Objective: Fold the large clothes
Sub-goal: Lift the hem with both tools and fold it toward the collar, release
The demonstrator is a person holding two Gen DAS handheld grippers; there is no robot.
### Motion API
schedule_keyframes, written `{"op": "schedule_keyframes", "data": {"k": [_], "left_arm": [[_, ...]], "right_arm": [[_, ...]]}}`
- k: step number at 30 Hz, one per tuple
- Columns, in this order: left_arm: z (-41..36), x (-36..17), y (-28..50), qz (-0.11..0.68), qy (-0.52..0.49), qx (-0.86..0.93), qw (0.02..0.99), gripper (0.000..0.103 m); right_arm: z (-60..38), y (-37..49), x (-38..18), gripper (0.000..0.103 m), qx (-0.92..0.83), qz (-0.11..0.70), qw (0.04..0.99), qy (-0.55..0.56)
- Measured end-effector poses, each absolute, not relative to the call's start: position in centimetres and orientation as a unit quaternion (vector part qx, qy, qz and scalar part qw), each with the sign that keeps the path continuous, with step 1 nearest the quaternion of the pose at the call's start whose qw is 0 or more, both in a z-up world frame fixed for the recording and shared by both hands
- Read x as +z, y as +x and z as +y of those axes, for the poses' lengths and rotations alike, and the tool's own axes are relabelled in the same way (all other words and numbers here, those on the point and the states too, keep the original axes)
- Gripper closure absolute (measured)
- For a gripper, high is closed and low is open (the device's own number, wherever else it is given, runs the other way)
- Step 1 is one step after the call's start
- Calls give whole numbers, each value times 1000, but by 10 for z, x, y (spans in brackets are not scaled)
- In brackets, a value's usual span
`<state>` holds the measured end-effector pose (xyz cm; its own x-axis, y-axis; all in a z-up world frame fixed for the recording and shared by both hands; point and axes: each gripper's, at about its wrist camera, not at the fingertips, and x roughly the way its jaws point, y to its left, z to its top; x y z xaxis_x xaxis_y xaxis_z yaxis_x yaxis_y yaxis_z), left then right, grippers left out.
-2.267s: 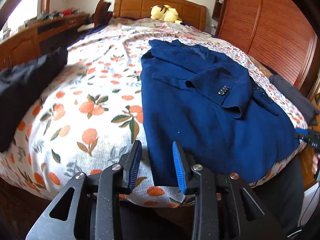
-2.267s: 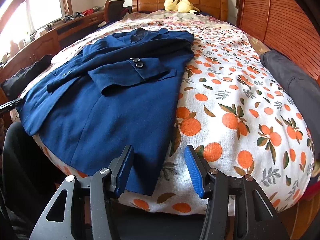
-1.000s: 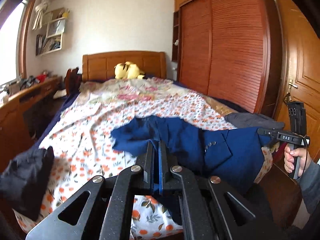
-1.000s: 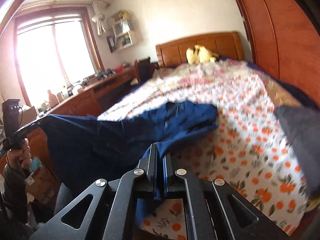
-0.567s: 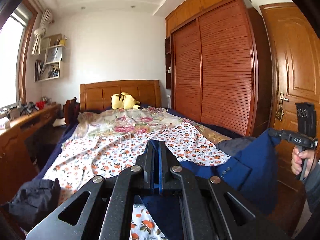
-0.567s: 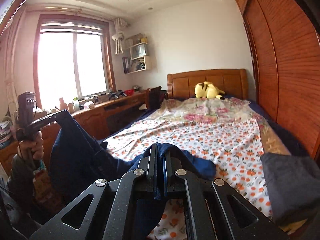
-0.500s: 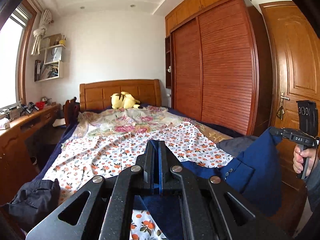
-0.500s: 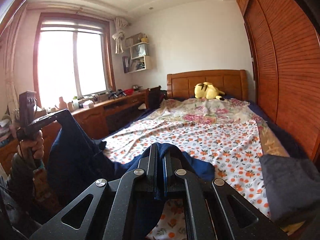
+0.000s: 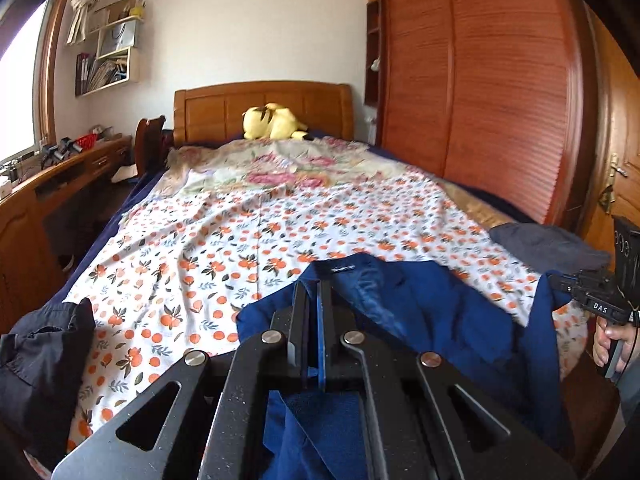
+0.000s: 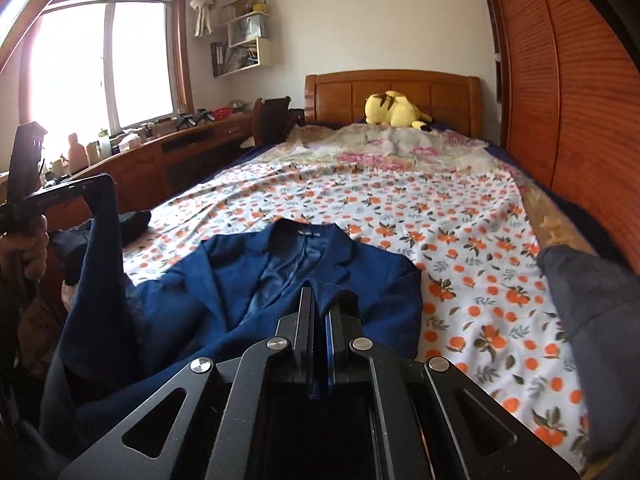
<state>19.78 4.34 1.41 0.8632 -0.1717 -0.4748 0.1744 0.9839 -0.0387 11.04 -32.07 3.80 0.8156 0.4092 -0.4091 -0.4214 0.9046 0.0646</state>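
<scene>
Here, by label:
Left gripper: jaws pinched tight on a fold of the blue jacket, cloth running down between the pads and under the frame.
Right gripper: jaws likewise clamped on jacket cloth, a blue ridge bunched over the tips.
Jacket: collar end lying on the bed near its foot edge, lining up, lapels spread; lower part lifted off the foot edge and hung between the two grippers.
Jacket, from the right wrist: spread across the near-left part of the bed, one edge drawn up steeply to the other gripper at far left.
Left hand: wrapped round that gripper's handle, off the bed's left side.
Right hand: seen from the left wrist at far right, gripping its handle beyond the bed's right edge, jacket edge rising to that gripper's tip.
Sheet: white with orange print, covering the near half of the bed, wrinkled.
Black garment: heaped at the bed's near-left corner.
Grey garment: lying along the right edge.
Plush: yellow, against the headboard.
Wardrobe: slatted, just beside the bed's right edge.
Desk: along the left wall under the window, cluttered.
</scene>
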Motion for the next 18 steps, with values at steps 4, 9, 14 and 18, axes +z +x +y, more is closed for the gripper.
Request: {"op": "schedule_keyframes", "data": {"k": [4,9,14,18], "left_arm": [[46,11,222,250,-1,-80,965,100],[50,14,252,234,0,-55,971,100],[51,10,268,226,3,-55,973,100],[53,-9,282,245,6,-54,968,100]], "right_arm": [[-308,152,55,99,217,217,952,-19],[-283,213,75,99,179,204,961,-57],[-271,256,76,99,116,197,970,-83],[-258,284,45,99,97,226,965,-88]]}}
